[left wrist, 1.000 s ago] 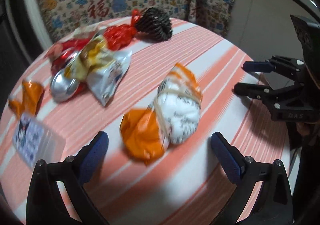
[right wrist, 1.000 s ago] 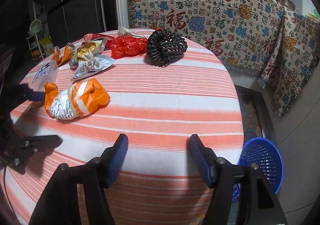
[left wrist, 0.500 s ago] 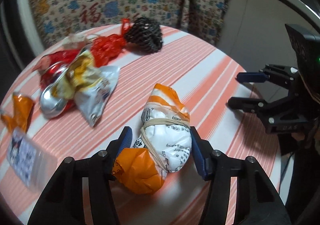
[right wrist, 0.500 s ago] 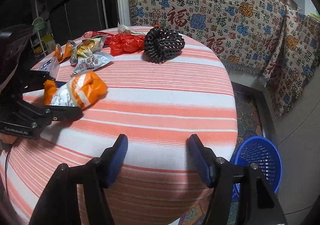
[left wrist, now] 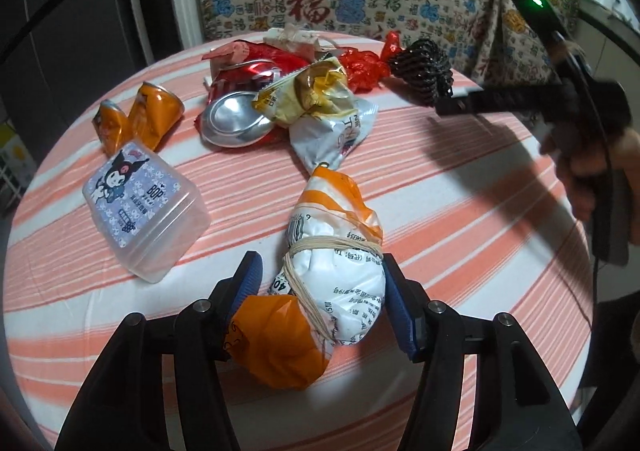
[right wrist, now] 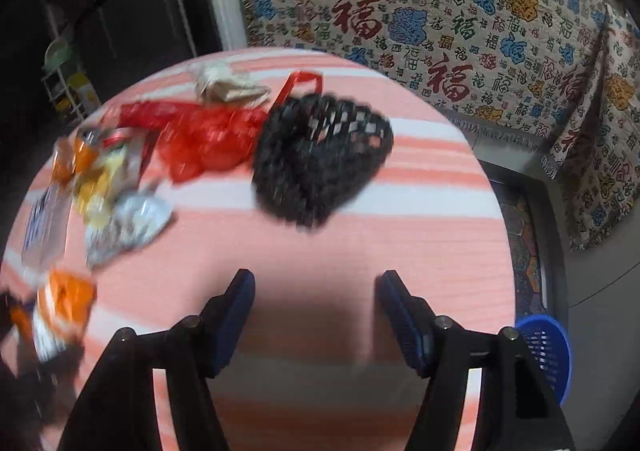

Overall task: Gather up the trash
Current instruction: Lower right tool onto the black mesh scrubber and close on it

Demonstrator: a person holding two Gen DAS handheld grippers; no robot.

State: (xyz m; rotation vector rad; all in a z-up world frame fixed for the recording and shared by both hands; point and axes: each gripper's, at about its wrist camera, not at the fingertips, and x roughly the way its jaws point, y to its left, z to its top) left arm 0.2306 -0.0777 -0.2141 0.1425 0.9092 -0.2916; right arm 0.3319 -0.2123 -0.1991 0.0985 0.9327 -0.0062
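Observation:
An orange and white bag bundle (left wrist: 332,275), tied with a rubber band, lies on the striped round table (left wrist: 460,231). My left gripper (left wrist: 320,271) has both blue pads pressed on its sides, and its jaws are opening slightly. The same bundle shows blurred at the left edge (right wrist: 60,311) of the right wrist view. My right gripper (right wrist: 317,283) is open above bare cloth with nothing between its fingers. A black woven net (right wrist: 320,159) sits just beyond it. A hand (left wrist: 588,171) holds that gripper at the right of the left wrist view.
More trash lies at the table's far side: a red bag (right wrist: 200,139), a crushed silver can (left wrist: 236,123), a snack wrapper (left wrist: 312,99), an orange crushed can (left wrist: 140,119) and a clear plastic box (left wrist: 140,207). A blue basket (right wrist: 548,351) stands on the floor to the right.
My left gripper closed from wide open onto the bundle and rolled. My right gripper moved across the table toward the black net, which now looks much larger.

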